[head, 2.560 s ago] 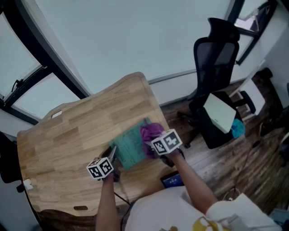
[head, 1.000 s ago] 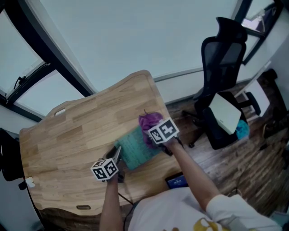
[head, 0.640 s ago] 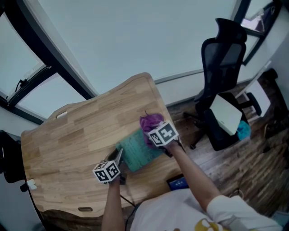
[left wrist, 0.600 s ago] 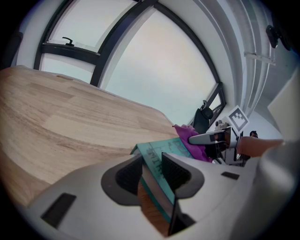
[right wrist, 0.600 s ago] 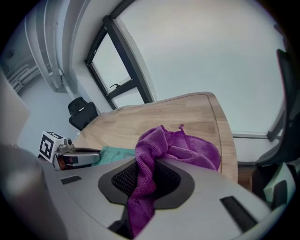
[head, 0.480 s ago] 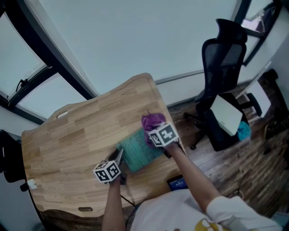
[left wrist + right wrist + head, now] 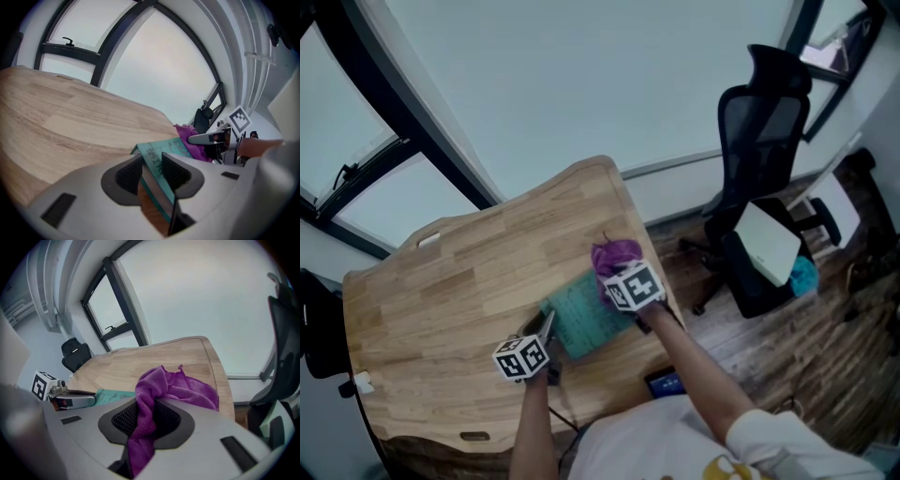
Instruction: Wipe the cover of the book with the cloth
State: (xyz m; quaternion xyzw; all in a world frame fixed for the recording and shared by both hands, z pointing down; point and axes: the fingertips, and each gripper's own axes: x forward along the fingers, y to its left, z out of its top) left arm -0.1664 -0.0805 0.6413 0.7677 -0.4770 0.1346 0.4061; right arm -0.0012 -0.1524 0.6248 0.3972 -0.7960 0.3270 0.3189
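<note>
A teal book (image 7: 584, 317) lies on the wooden table (image 7: 459, 281) near its front right edge. My left gripper (image 7: 546, 330) is shut on the book's near left edge; the left gripper view shows the teal cover (image 7: 159, 161) between its jaws. My right gripper (image 7: 620, 274) is shut on a purple cloth (image 7: 615, 255), which rests over the book's far right corner. In the right gripper view the cloth (image 7: 168, 390) is bunched between the jaws and spills forward onto the table, with the left gripper (image 7: 70, 399) at the left.
A black office chair (image 7: 759, 122) stands on the floor to the right of the table, with a white box (image 7: 766, 236) on its seat. Dark window frames (image 7: 384, 122) run behind the table. A dark phone-like object (image 7: 661, 382) lies below the table edge.
The right gripper with the purple cloth has shifted slightly over the book's right part. The left gripper and the book have stayed in place.
</note>
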